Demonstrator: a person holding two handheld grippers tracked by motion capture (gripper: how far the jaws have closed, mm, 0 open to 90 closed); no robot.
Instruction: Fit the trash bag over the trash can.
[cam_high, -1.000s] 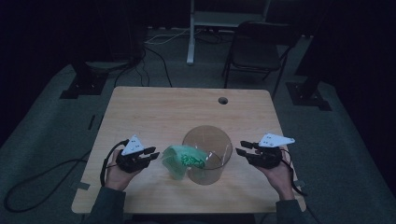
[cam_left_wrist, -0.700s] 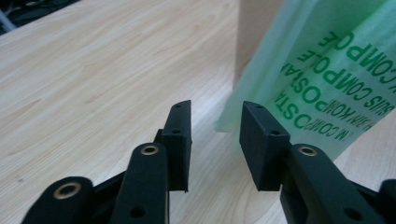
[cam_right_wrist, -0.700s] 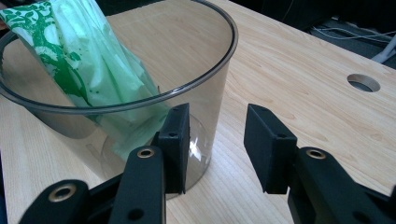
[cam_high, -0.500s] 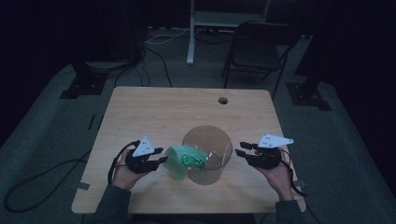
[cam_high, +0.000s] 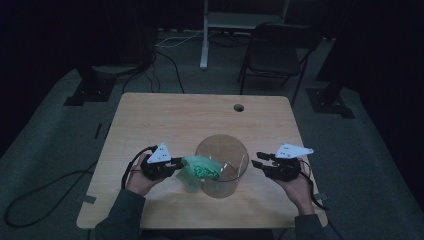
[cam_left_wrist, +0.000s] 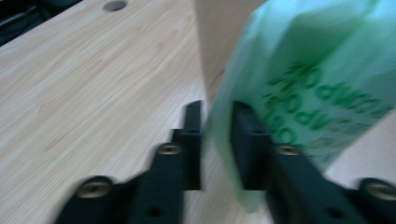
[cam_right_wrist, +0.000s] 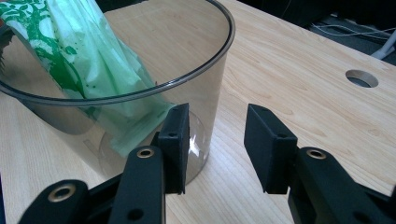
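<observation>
A clear round container (cam_high: 222, 145) stands near the table's front middle. A thin green printed bag (cam_high: 200, 170) hangs over its left rim, part inside and part outside. My left gripper (cam_high: 179, 164) is at the outer flap of the bag (cam_left_wrist: 317, 70). Its jaws have just been closing and now pinch the bag's edge, as the left gripper (cam_left_wrist: 215, 121) view shows, somewhat blurred. My right gripper (cam_high: 256, 160) rests just right of the container, open, with nothing between its fingers. In the right gripper (cam_right_wrist: 217, 126) view its left jaw lies close to the container wall (cam_right_wrist: 205, 70), with the bag (cam_right_wrist: 88, 56) inside.
The wooden table (cam_high: 175, 115) has a round cable hole (cam_high: 238, 107) at its far right. A dark chair (cam_high: 280, 55) and a stand's post (cam_high: 204, 35) lie beyond the table. Cables (cam_high: 165, 55) run over the floor, and one trails off the table's left side.
My left gripper has slid right toward the container and its jaws have closed on the bag's edge. The right gripper has stayed where it was.
</observation>
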